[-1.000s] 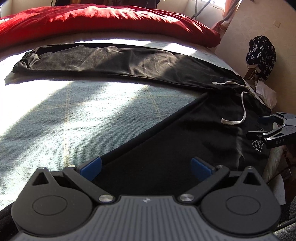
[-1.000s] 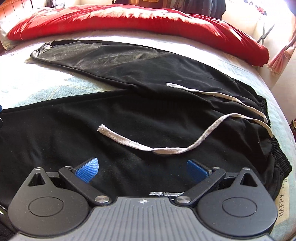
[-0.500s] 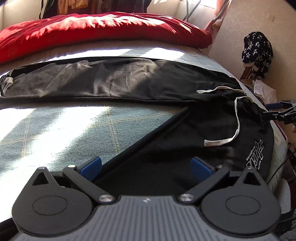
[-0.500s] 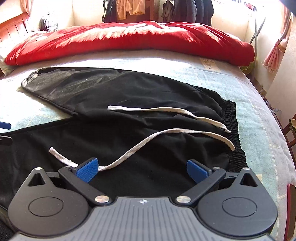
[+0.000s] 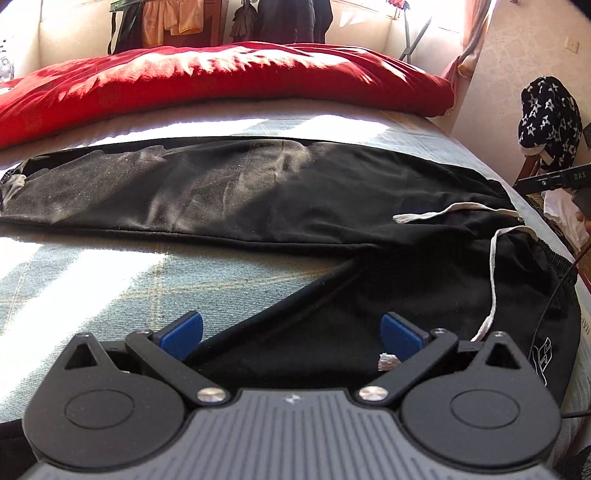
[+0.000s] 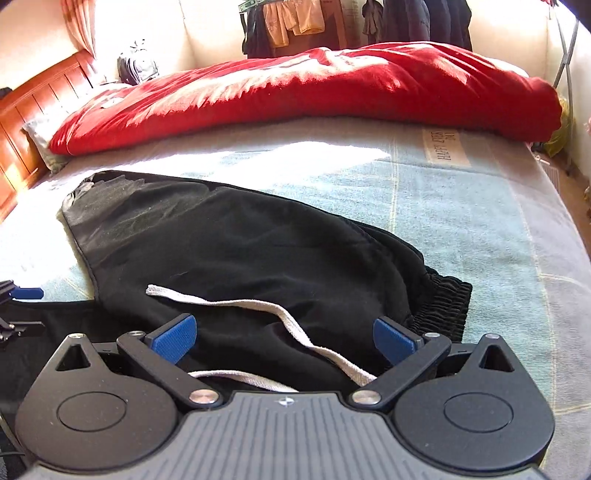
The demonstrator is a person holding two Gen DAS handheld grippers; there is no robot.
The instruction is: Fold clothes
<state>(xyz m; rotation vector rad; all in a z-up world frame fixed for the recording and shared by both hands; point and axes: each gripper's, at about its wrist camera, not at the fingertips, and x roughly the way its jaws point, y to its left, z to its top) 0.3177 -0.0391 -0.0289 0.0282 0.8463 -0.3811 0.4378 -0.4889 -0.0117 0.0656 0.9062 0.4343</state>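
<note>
A: What has changed in the last second?

B: Both views have risen and pulled back. More of the bed (image 6: 461,206) and the red duvet (image 5: 221,85) shows now, and hanging clothes (image 6: 295,22) have come into sight at the far wall. The black track pants (image 5: 258,195) lie as they did, spread on the bed with legs splayed: one runs far-left, the other comes near, under the left tongs (image 5: 291,334).

A: So no fold yet?

B: None that I can see. The left tongs stand apart and empty over the near leg. The right tongs (image 6: 282,338) are likewise apart, hovering over the waistband (image 6: 443,306), the white drawstring (image 6: 258,306) trailing between their fingers. I judge this a step back before the first grasp.

A: Any writing?

B: "DAS" on the right tongs' arm at the left view's right edge. The strip on the bed sheet and the white logo (image 5: 543,354) near the pants' hip are too warped to read.
</note>
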